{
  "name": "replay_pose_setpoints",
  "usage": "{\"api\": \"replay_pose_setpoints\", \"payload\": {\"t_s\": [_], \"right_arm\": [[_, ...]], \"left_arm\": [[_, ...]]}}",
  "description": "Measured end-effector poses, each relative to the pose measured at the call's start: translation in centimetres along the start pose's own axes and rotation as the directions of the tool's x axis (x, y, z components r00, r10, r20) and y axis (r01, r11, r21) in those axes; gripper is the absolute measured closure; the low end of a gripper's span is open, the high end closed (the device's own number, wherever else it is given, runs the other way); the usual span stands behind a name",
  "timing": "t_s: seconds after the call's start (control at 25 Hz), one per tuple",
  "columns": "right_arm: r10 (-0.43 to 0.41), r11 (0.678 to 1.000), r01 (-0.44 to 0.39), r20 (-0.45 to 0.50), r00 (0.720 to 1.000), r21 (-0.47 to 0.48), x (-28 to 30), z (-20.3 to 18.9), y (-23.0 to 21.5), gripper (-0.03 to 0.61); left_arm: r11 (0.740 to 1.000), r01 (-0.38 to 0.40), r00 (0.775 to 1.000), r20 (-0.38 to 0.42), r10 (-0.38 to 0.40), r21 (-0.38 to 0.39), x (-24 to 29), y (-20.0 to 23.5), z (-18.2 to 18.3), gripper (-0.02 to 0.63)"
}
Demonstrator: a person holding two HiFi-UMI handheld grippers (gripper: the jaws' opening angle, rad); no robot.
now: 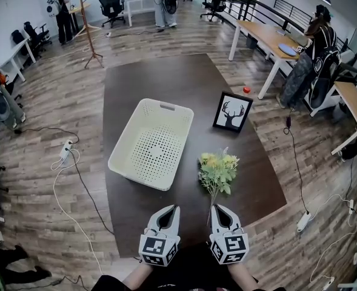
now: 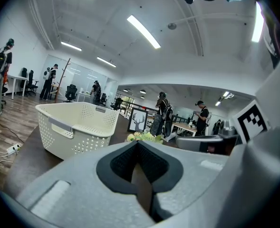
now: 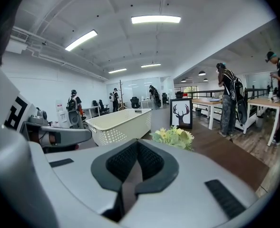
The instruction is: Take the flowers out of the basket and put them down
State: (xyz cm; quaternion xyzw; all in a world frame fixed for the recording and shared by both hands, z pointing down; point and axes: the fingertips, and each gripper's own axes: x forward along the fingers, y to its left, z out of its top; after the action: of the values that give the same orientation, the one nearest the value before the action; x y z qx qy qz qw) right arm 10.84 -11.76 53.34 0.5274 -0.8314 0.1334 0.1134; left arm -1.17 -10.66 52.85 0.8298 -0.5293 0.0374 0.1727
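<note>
Left gripper (image 1: 173, 209) and right gripper (image 1: 216, 207), both pressed together empty, hover at the table (image 1: 257, 193) edge by flowers (image 1: 217, 170).

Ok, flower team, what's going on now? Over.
Left tongs shut, empty; right tongs shut, empty. Flowers out, lying on table right of basket. Nothing in the way.

The basket (image 1: 139, 177) is cream-white, dotted with rows of small holes, on a dark brown table (image 1: 160, 80); right of it the flowers (image 1: 217, 168) are pale yellow over green leaves. The picture frame (image 1: 232, 112) at centre right is black, with a black deer head on white. At the lower edge, the left gripper (image 1: 171, 210) and right gripper (image 1: 217, 208) are light grey with black-and-white square markers.
</note>
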Motion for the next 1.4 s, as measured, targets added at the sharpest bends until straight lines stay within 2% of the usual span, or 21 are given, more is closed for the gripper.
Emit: {"api": "replay_pose_setpoints", "payload": {"t_s": [1.4], "right_arm": [[0.018, 0.999, -0.019, -0.025, 1.0, -0.051, 0.39, -0.9, 0.98, 0.572]], "left_arm": [[1.0, -0.005, 1.0, 0.011, 0.005, 0.0, -0.25, 0.4, -0.08, 0.606]]}}
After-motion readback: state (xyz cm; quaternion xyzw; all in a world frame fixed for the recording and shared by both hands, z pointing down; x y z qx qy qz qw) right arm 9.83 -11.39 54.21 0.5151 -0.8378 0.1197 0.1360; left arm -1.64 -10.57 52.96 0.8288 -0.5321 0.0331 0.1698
